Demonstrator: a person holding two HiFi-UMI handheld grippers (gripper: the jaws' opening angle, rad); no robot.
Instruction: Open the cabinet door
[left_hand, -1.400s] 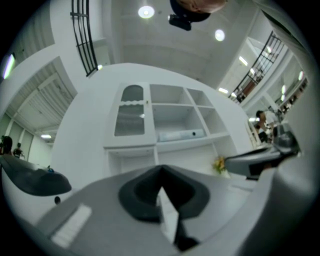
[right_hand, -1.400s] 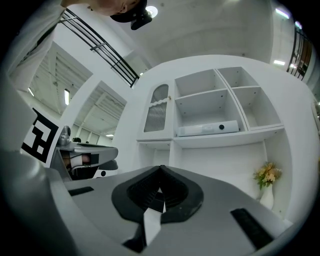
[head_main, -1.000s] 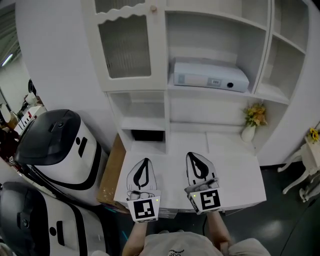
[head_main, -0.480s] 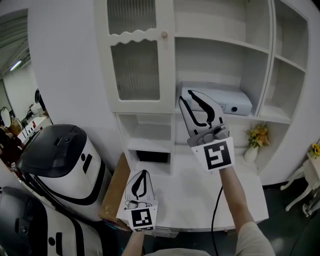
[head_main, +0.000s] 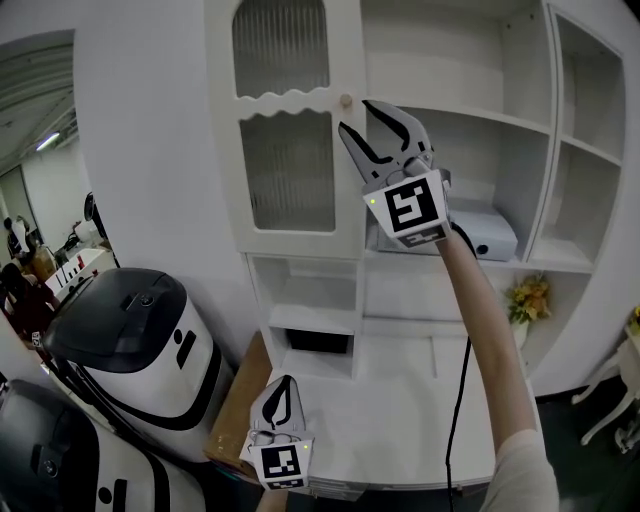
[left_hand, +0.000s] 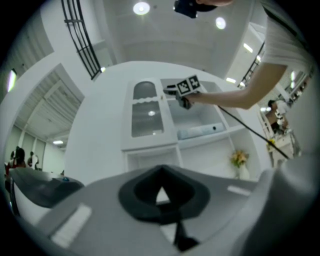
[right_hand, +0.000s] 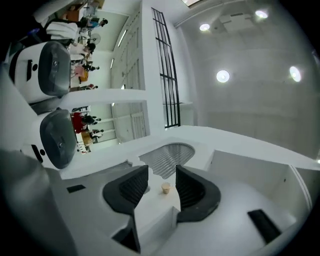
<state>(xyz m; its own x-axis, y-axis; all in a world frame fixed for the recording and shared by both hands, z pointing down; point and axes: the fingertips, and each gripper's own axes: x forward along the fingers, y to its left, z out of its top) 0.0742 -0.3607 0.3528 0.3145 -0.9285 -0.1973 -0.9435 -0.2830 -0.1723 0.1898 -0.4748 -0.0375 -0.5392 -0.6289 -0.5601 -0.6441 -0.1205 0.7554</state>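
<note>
The cabinet door (head_main: 290, 170), white-framed with ribbed glass and a wavy crossbar, sits in the upper left of the white shelf unit and lies closed against its frame. Its small round knob (head_main: 346, 101) is on the right stile, level with the crossbar. The right gripper (head_main: 356, 114) is raised to that knob on an outstretched arm (head_main: 490, 340). Its jaws have just been opening and stand wide apart. In the right gripper view the knob (right_hand: 165, 188) stands in the gap between the two dark pads, nearer one of them, and neither pad presses on it. To the right of the door, a flat white device (head_main: 490, 235) lies on an open shelf, and a small vase of yellow flowers (head_main: 528, 300) stands lower down at the back of the tabletop (head_main: 400, 400). The left gripper (head_main: 286, 380) hangs low over the tabletop's near left edge, well apart from the door, with its jaws together and nothing between them. Black-and-white machines (head_main: 130, 330) stand on the floor to the left.
</note>
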